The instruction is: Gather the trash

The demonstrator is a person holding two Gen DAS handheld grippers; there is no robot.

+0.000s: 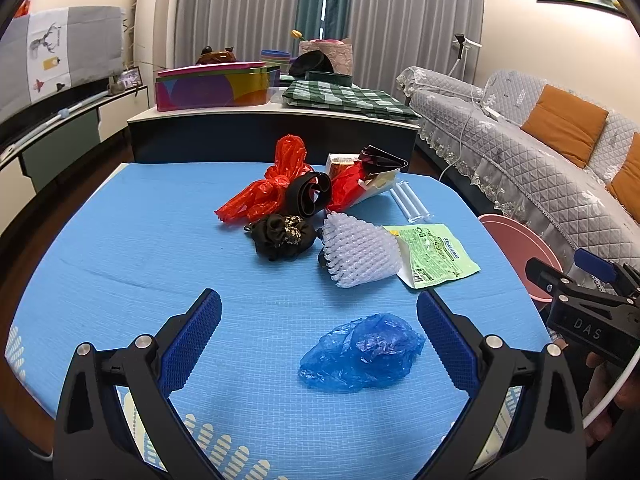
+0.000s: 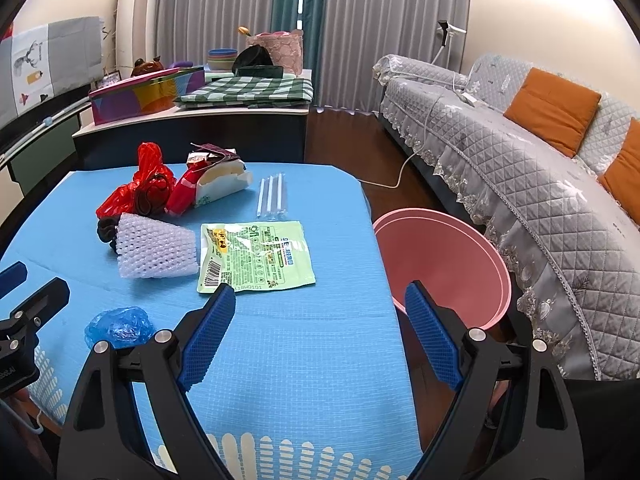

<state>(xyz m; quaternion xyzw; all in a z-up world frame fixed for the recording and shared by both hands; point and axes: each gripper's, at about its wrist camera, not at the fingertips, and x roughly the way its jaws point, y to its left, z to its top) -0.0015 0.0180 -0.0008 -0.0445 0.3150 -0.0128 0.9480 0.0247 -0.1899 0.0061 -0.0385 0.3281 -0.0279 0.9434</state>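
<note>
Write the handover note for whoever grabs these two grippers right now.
Left gripper: open, empty, crumpled blue plastic bag lying between its fingers, untouched.
Right gripper: open, empty, over the blue mat's edge.
Pink round bin: beside the table, on the sofa side; no trash visible inside.
Still on the mat: white foam net sleeve, green printed packet, red plastic bag, clear straws, torn carton.
Done: nothing. Left: everything.

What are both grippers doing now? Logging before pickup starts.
Left gripper: open, empty, blue plastic bag lying loose between its fingers.
Right gripper: open, empty.
</note>
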